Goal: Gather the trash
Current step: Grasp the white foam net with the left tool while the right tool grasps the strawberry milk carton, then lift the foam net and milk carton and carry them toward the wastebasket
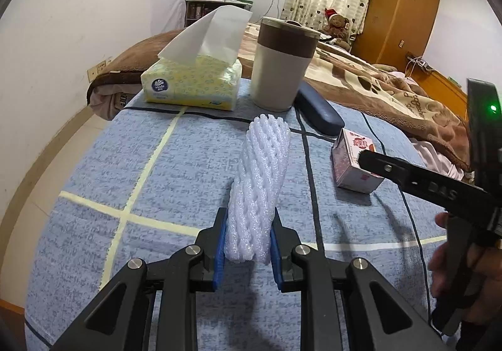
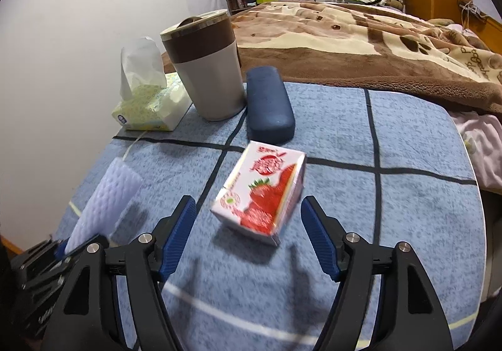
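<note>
Closest to the left wrist camera, the left gripper [image 1: 248, 244] clamps its ribbed blue pads against the near end of a white foam fruit net [image 1: 259, 181], a soft tube of woven, lattice-like mesh. The net's long axis runs away from the camera, its free end pointing toward the cup and raised off the cloth. Beneath lies a blue, nubby tablecloth [image 1: 157, 162] crossed by dark and pale stripes. In the right wrist view, the right gripper [image 2: 248, 231] stands spread wide, its pads apart from the small milk carton [image 2: 263, 191] lying on its side just ahead of them. The carton is a glossy paper box printed with red strawberries, its long axis running diagonally, away and to the right. Beyond it rests a dark blue glasses case [image 2: 268, 103], oblong with rounded ends. Beside that stands an upright cylindrical cup [image 2: 208, 68], grey below and brown above, with a lid. Left of the cup sits a yellow soft tissue pack [image 2: 150, 106] with a white sheet standing up.
</note>
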